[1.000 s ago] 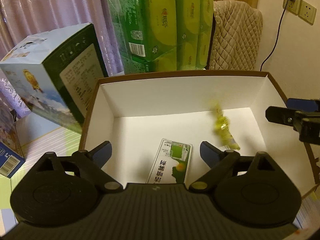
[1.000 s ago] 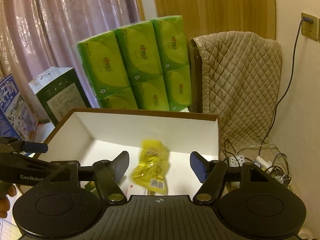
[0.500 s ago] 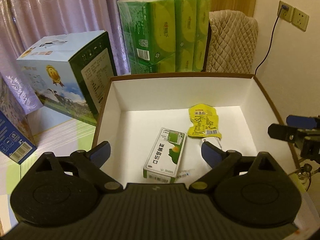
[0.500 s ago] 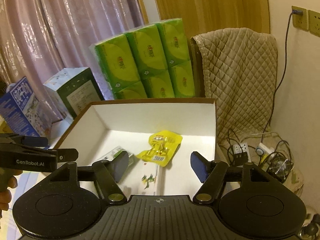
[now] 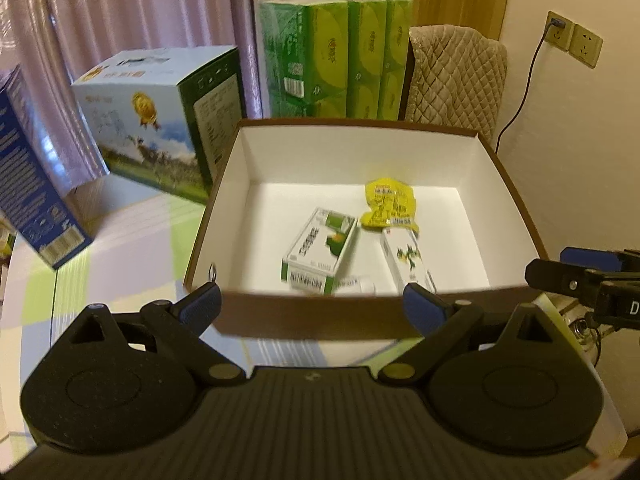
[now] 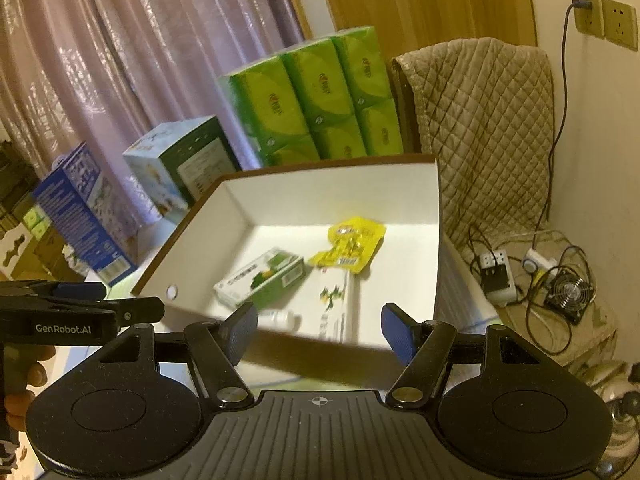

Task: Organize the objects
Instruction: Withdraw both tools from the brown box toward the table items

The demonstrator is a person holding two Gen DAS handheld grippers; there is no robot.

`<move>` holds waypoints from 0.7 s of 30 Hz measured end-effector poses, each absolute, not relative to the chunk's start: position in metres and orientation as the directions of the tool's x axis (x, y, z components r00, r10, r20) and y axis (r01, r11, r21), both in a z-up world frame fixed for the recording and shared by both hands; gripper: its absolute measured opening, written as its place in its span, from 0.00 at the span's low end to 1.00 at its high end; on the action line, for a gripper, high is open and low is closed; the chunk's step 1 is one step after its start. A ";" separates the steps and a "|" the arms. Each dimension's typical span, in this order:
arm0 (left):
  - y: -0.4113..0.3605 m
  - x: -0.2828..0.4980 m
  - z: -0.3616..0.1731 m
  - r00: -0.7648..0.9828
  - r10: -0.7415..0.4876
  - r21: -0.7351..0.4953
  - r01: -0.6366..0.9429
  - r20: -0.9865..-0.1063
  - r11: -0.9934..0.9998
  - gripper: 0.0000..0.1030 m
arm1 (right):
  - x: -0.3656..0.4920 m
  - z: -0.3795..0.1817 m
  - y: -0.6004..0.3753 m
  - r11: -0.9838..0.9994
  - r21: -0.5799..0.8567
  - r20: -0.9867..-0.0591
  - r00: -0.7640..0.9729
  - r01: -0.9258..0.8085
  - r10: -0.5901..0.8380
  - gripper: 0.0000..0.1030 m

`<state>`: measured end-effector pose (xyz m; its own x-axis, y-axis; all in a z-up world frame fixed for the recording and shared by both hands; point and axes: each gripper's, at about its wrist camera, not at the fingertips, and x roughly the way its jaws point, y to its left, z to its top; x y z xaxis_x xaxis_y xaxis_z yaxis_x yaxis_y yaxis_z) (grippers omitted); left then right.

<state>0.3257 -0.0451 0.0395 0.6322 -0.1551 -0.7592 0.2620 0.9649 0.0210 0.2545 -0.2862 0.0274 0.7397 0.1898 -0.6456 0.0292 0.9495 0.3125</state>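
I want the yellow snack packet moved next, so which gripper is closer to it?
Right, though only slightly. The right gripper faces the yellow snack packet over the near wall; the left gripper sits back, further left.

Both grippers pulled back; yellow packet (image 5: pixel 388 208) landed in box (image 5: pixel 504 184).

I'm working in a lived-in home room: pink curtains (image 6: pixel 120 80) cover the window, a quilted cover (image 6: pixel 492 128) drapes a chair, bulk tissue packs (image 6: pixel 316 100) stand against wood panelling, and a power strip (image 6: pixel 496 272) trails cables below wall sockets (image 6: pixel 604 20).
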 end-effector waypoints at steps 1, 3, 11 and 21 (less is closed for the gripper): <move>-0.043 0.320 0.040 0.631 -0.154 0.020 0.260 -0.760 0.965 0.93 | 0.250 0.027 -0.284 0.949 0.313 -0.648 0.737 0.026 0.193 0.64; -0.038 0.312 0.041 0.631 -0.150 0.022 0.256 -0.761 0.967 0.93 | 0.242 0.027 -0.281 0.949 0.316 -0.648 0.733 0.016 0.204 0.64; -0.023 0.279 0.048 0.638 -0.145 0.021 0.245 -0.756 0.969 0.93 | 0.214 0.028 -0.269 0.951 0.310 -0.658 0.723 0.006 0.210 0.64; -0.007 0.241 0.042 0.627 -0.135 0.025 0.239 -0.767 0.971 0.93 | 0.185 0.020 -0.250 0.957 0.289 -0.684 0.694 -0.026 0.225 0.64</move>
